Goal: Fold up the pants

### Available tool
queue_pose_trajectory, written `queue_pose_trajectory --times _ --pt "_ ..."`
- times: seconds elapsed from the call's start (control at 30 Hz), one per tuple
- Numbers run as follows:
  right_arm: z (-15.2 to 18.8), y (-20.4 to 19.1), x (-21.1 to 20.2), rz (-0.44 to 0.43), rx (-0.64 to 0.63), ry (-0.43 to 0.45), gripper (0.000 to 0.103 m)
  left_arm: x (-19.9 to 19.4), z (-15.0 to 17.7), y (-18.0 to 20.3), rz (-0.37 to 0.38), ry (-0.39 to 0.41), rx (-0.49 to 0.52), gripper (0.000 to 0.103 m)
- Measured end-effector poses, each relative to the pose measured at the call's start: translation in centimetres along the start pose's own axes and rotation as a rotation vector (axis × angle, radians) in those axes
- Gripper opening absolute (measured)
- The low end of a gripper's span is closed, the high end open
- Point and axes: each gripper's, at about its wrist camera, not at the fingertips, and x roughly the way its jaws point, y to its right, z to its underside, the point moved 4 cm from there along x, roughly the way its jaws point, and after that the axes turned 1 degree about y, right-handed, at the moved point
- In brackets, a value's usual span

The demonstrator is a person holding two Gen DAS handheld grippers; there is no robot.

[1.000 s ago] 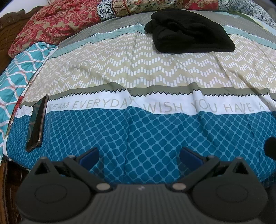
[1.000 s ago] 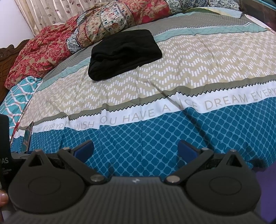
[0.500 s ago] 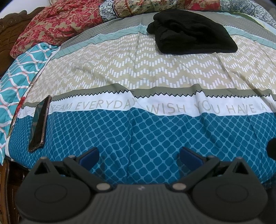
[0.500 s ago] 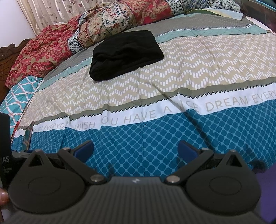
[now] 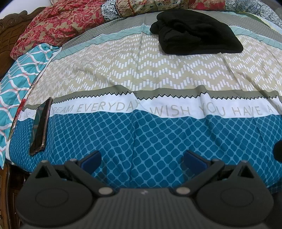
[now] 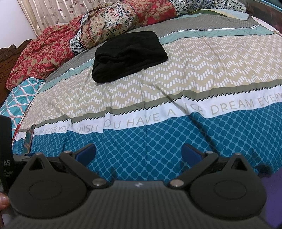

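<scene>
nearest, the left gripper (image 5: pixel 141 158) and right gripper (image 6: pixel 138 154) hang over the blue edge of the bedspread (image 5: pixel 158 141), both spread wide and holding nothing. a phone (image 5: pixel 40 126) lies at the left edge, well clear. farther back the black pants (image 6: pixel 129 56) sit in a compact folded bundle near the pillows (image 6: pixel 109 26), so the folding looks done; nothing blocks them.

A home bedroom: patterned bedspread (image 5: pixel 141 77), carved wooden headboard (image 6: pixel 10 52), floral quilts (image 6: pixel 109 26), curtain (image 6: pixel 58 12).
</scene>
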Motion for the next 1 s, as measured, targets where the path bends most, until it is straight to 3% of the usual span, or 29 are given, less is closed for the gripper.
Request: queue_pose_trajectory --times 1.0 --pt "0.14 0.06 0.0 -0.016 0.0 -0.006 0.103 0.26 0.31 -0.03 -0.001 -0.009 0.0 0.103"
